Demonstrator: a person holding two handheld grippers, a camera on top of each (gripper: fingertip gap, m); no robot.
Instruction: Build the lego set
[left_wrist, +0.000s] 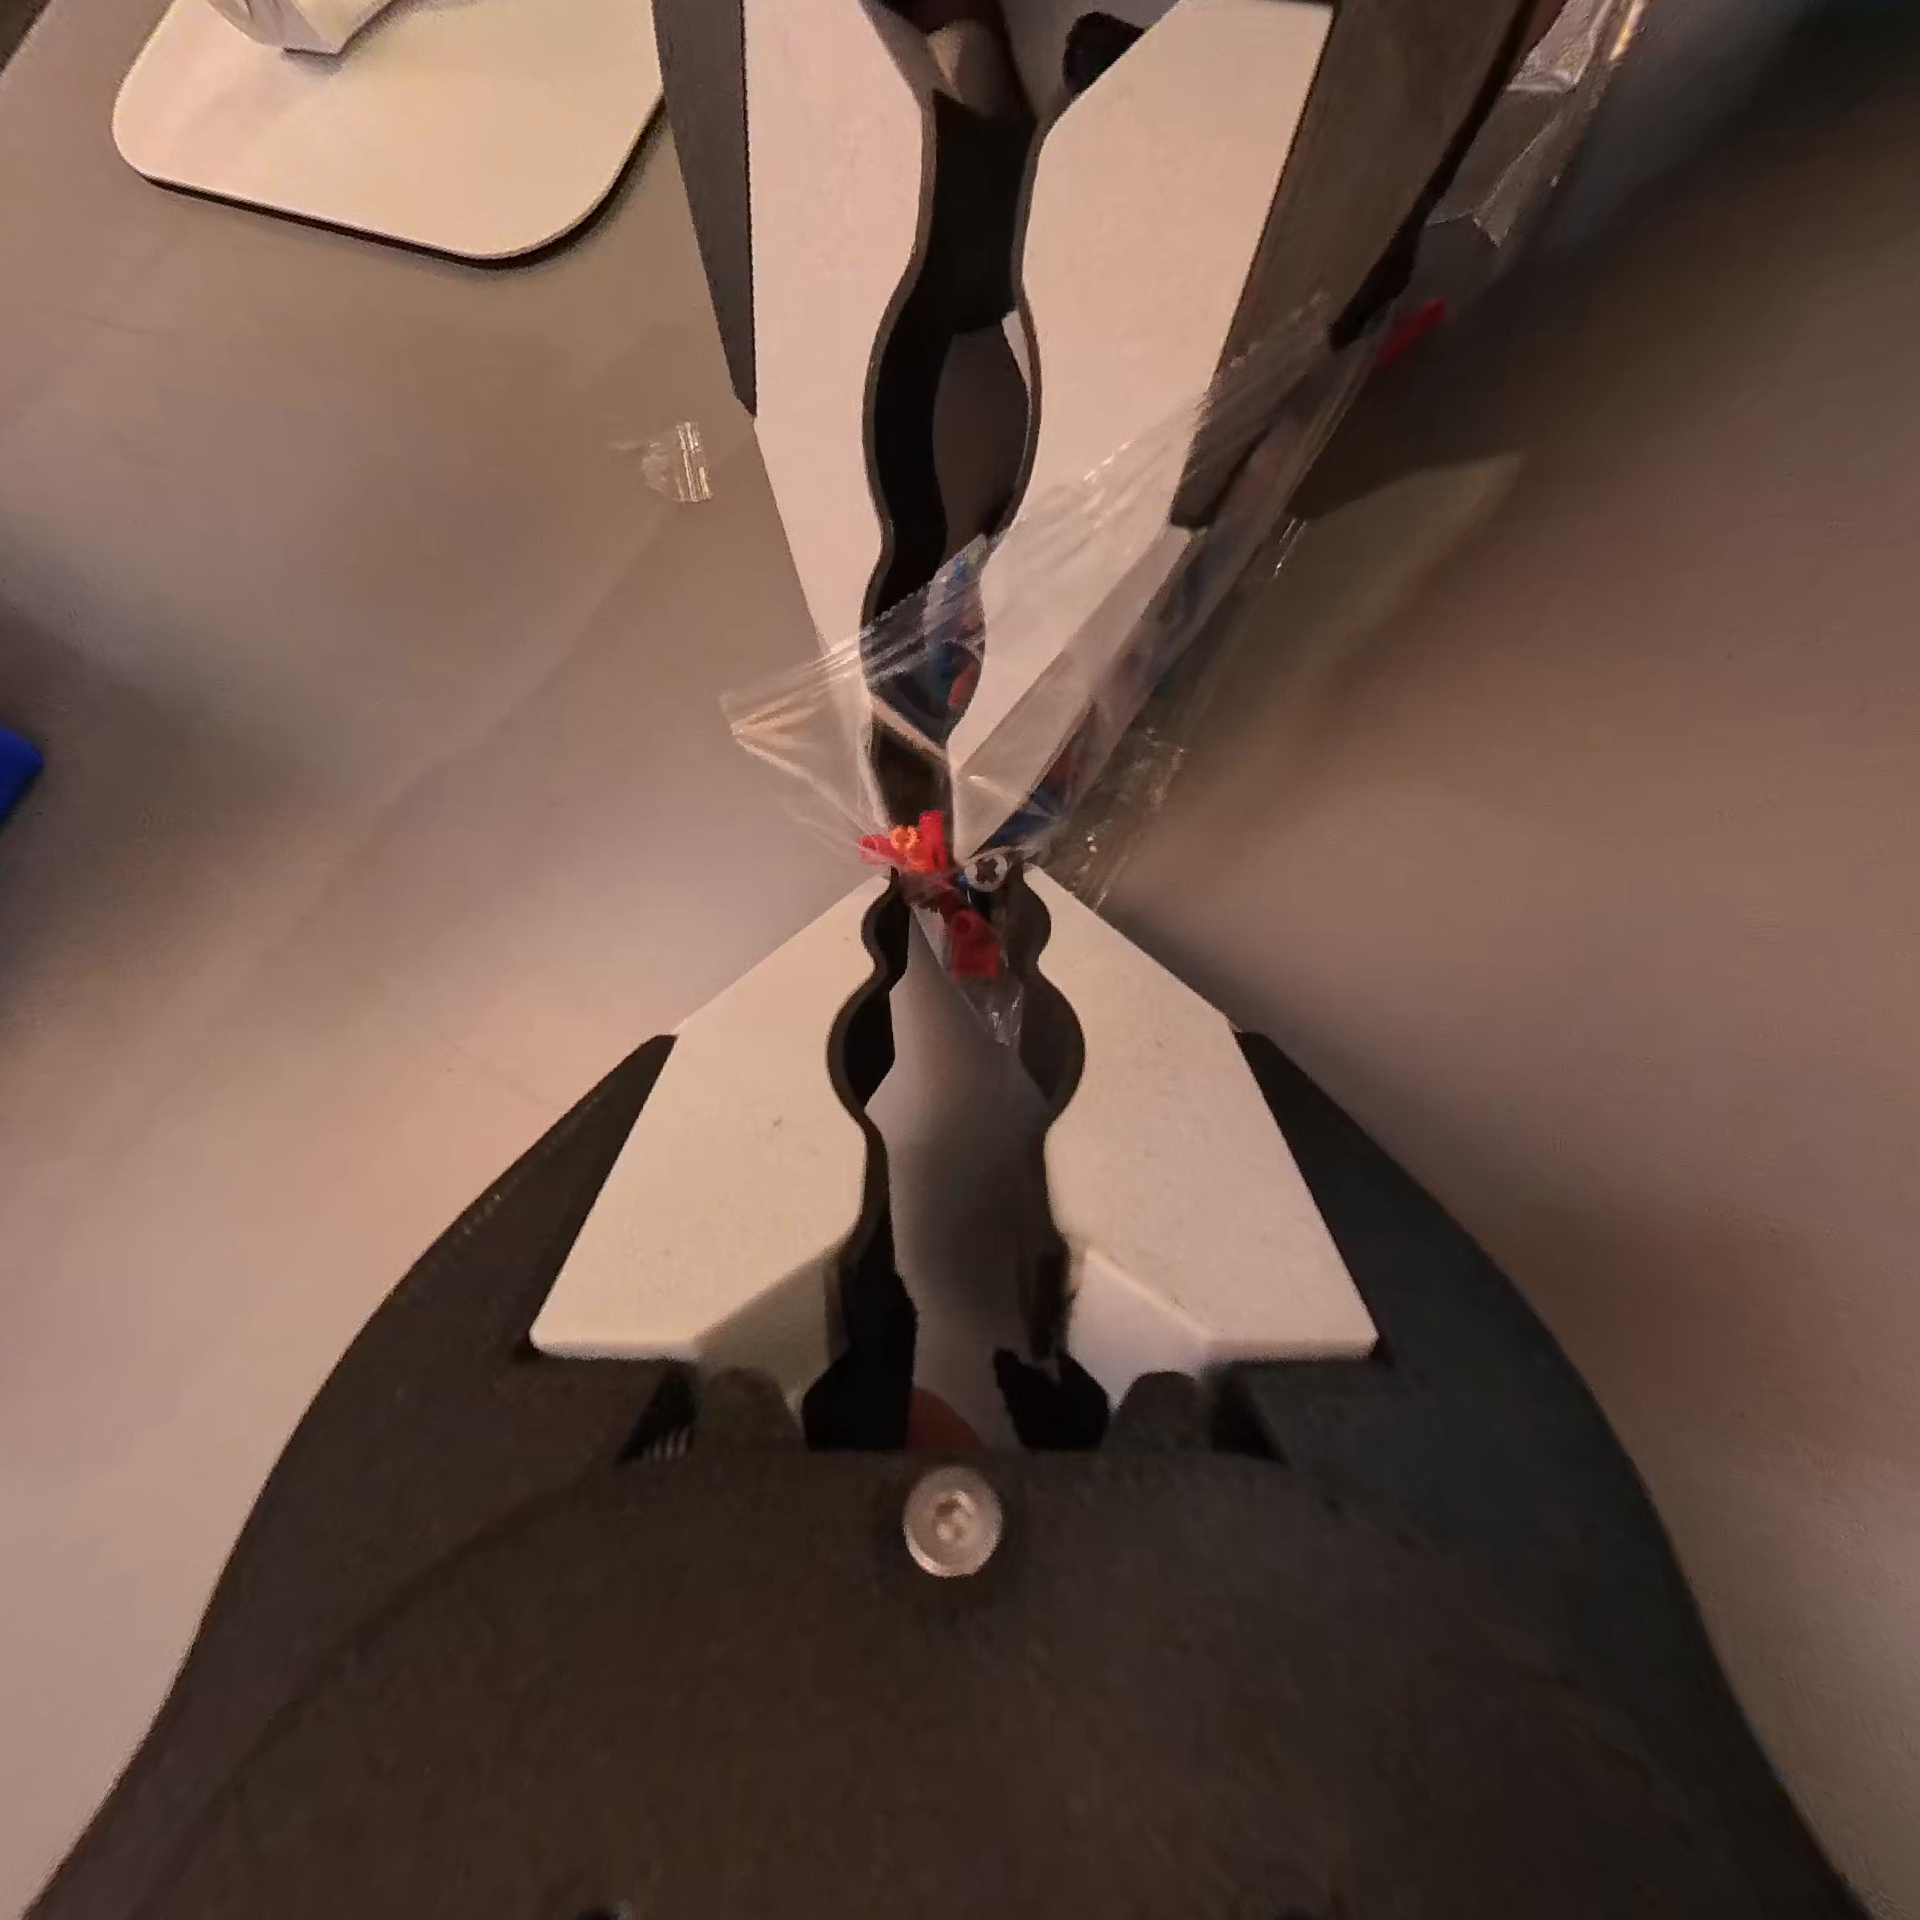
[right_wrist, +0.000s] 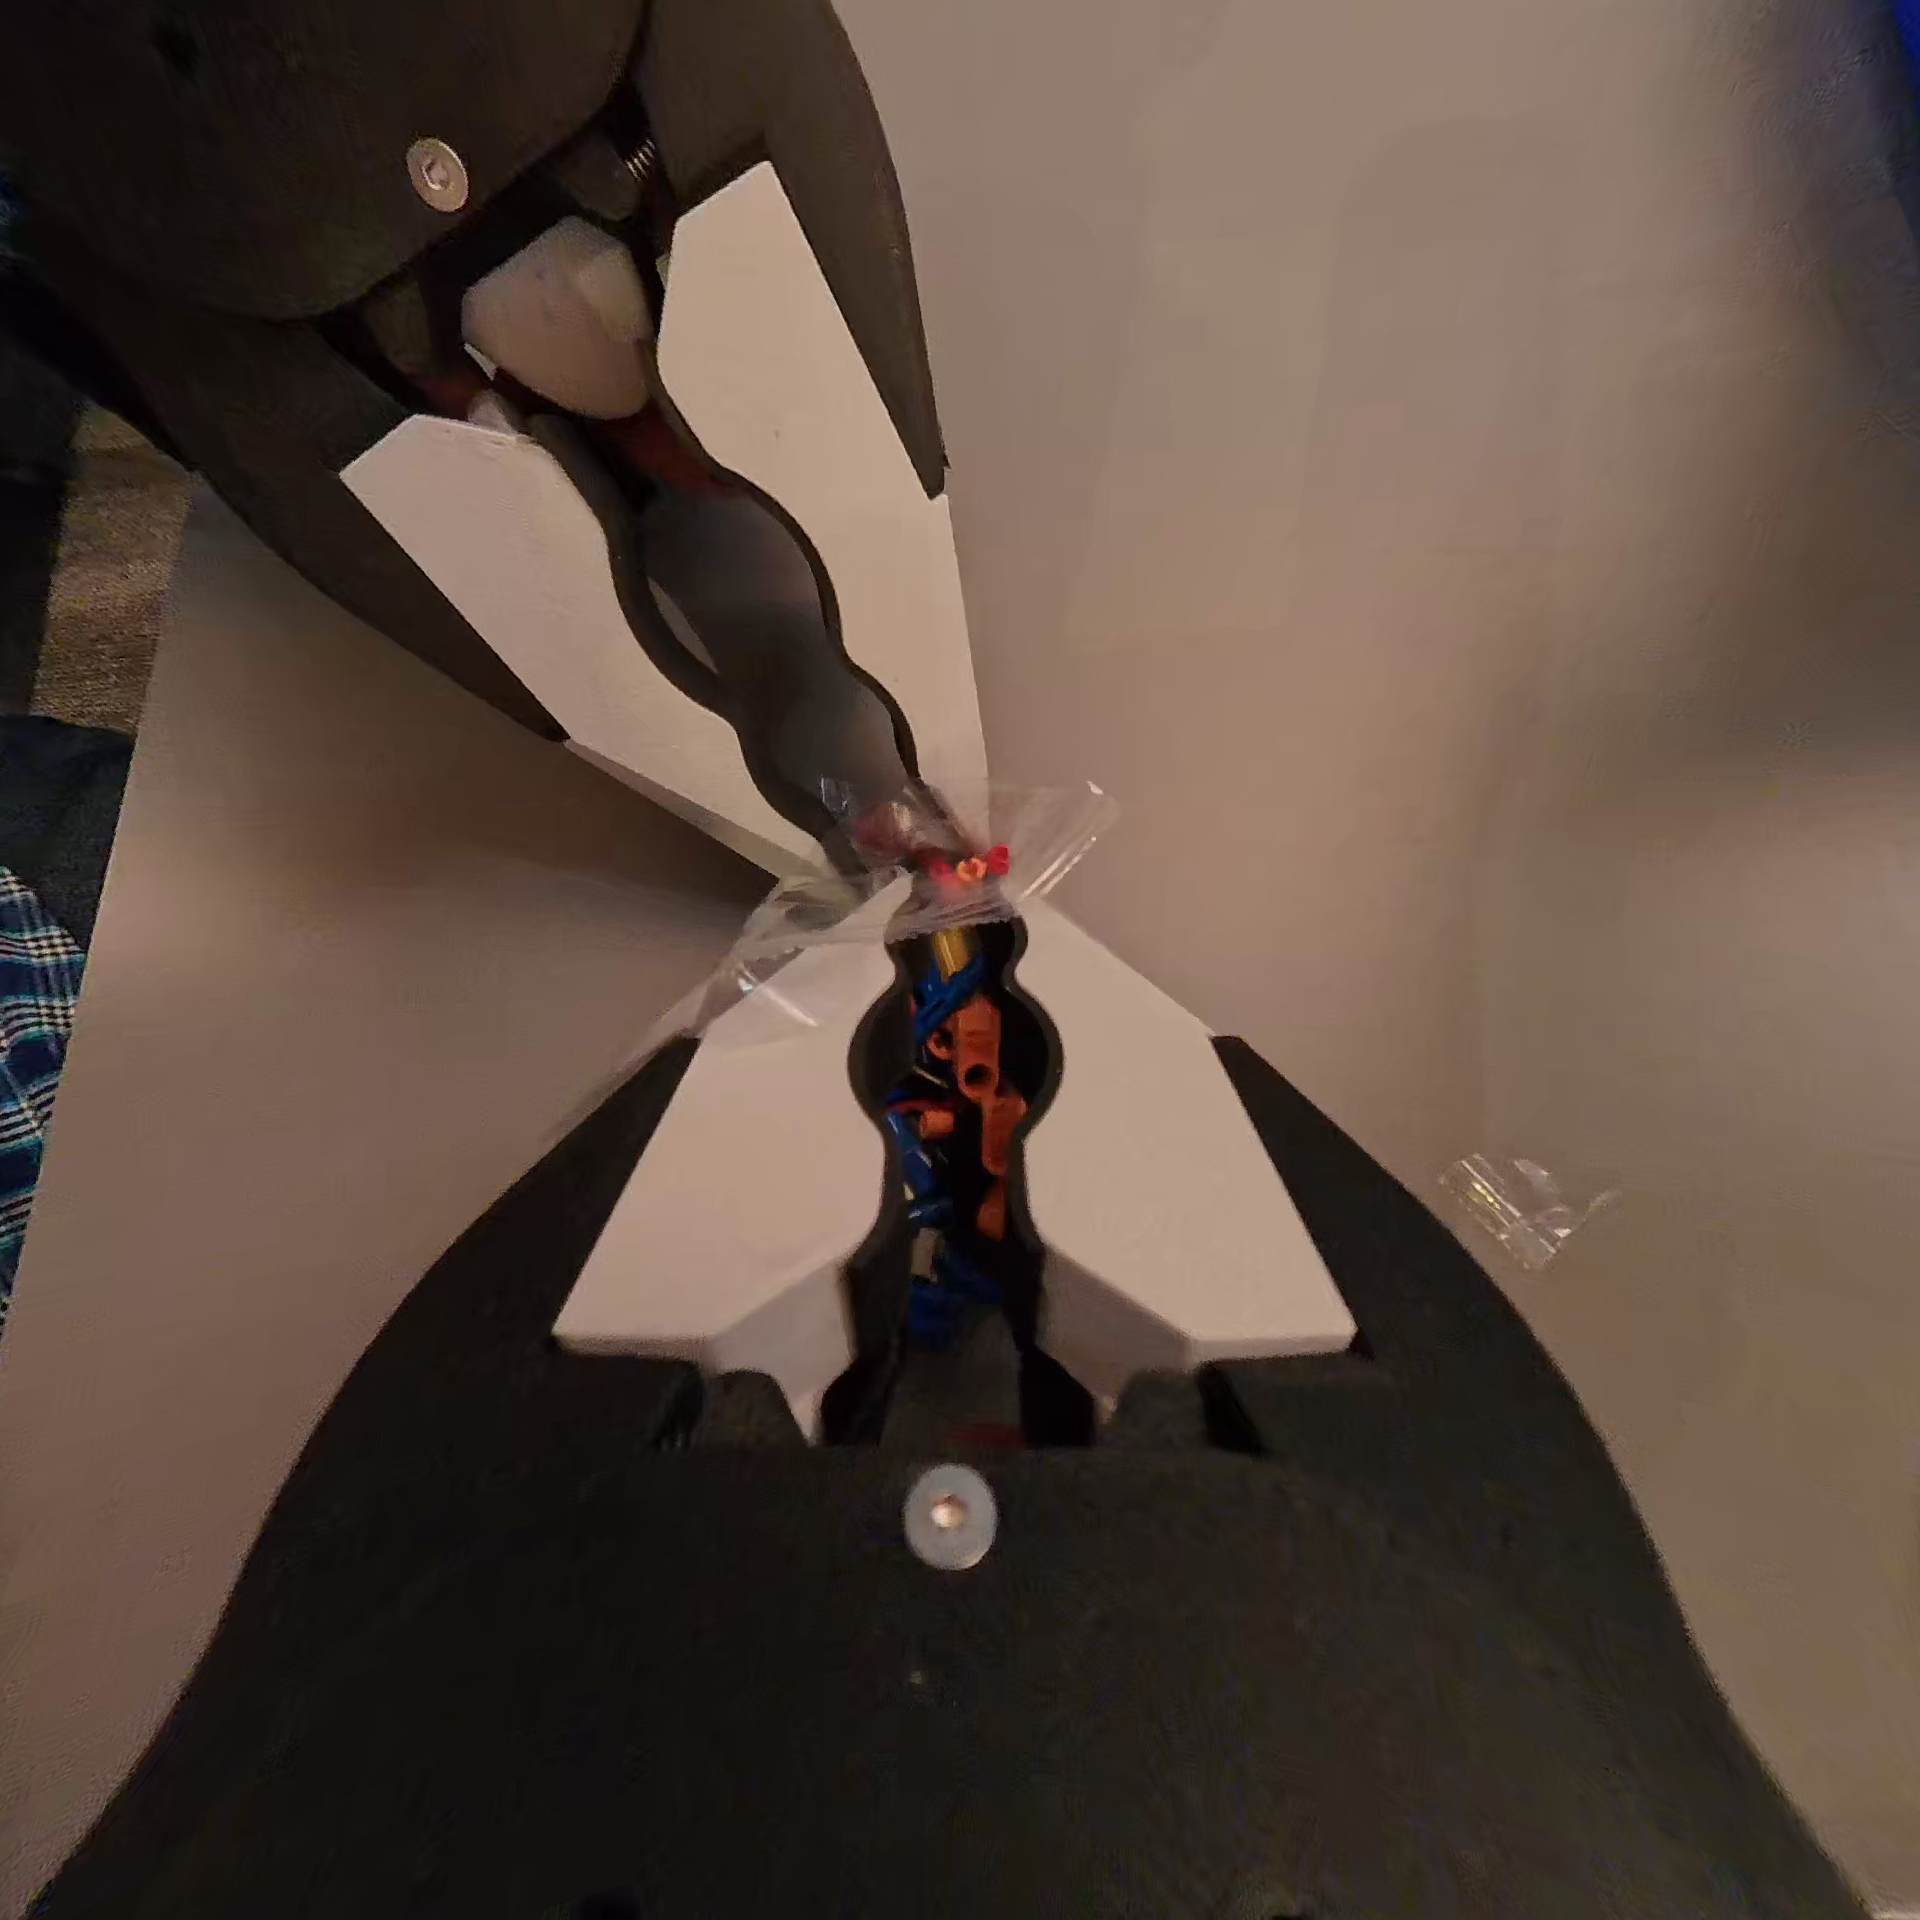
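Observation:
A clear plastic bag (left_wrist: 1049, 634) of small red, blue and orange lego pieces (right_wrist: 971, 1101) is stretched between my two grippers above the grey table (left_wrist: 312, 779). My left gripper (left_wrist: 961, 899) is shut on one end of the bag. My right gripper (left_wrist: 920, 800) comes in from the top, tip to tip with it. In the right wrist view my right gripper (right_wrist: 961, 925) is shut on the bag (right_wrist: 1049, 831), with the pieces bunched between its fingers. The left gripper (right_wrist: 883, 836) pinches the bag from the upper left. Tiny red pieces (right_wrist: 971, 868) sit at the pinch.
A torn scrap of clear plastic (left_wrist: 681, 462) lies on the table, and also shows in the right wrist view (right_wrist: 1517, 1210). A white square stand base (left_wrist: 364, 125) is at the far left. A blue thing (left_wrist: 16, 769) is at the left edge. Plaid cloth (right_wrist: 31, 1039) lies beyond the table edge. The tips of both grippers are at nearly the same place. Both grippers' tips are roughly 11 centimetres from the torn scrap of clear plastic (left_wrist: 681, 462). My right wrist view (right_wrist: 1511, 1203) looks at it from another angle.

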